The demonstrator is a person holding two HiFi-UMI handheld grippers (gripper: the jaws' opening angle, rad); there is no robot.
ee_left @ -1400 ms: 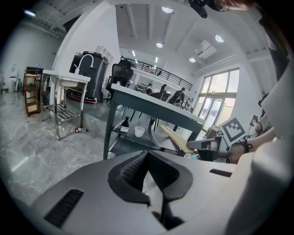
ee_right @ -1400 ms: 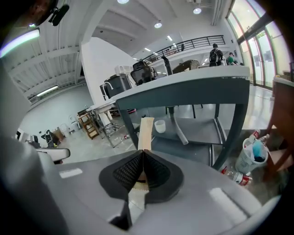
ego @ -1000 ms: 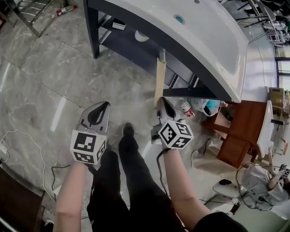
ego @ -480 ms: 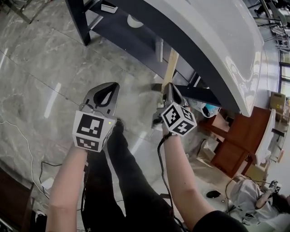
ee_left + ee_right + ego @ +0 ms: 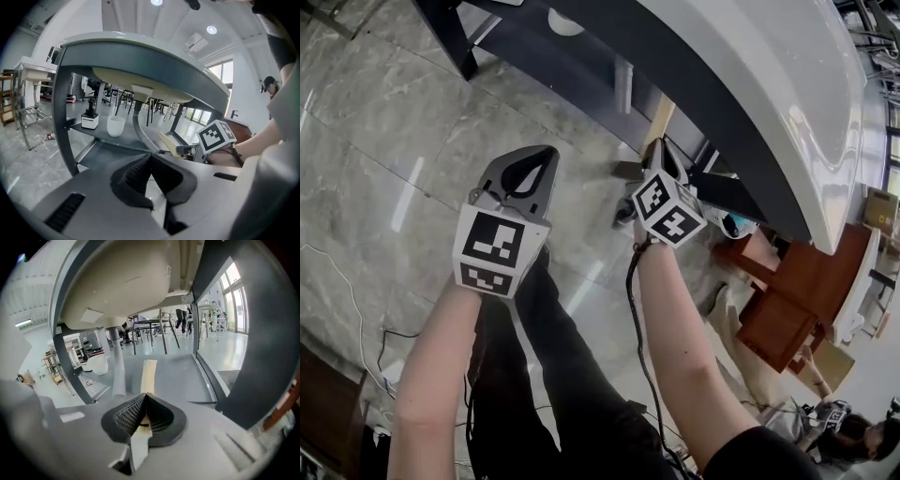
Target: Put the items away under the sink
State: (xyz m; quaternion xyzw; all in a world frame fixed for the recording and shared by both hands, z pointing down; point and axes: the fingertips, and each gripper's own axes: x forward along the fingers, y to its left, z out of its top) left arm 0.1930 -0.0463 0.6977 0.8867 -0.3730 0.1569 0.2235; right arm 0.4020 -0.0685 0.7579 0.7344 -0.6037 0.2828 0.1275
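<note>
Right claw (image 5: 145, 398): clenching on the near end of a thin, pale wooden strip (image 5: 148, 373), which is reaching forward over the dark shelf (image 5: 183, 376) beneath the white sink (image 5: 750, 84).
Left claw (image 5: 150, 157): pressing its tips together with nothing between them, hovering above the grey marble floor (image 5: 384, 141) in front of the sink.
Far end of shelf: a white cup (image 5: 116, 125) and a small white box (image 5: 89, 120) are standing side by side.
</note>
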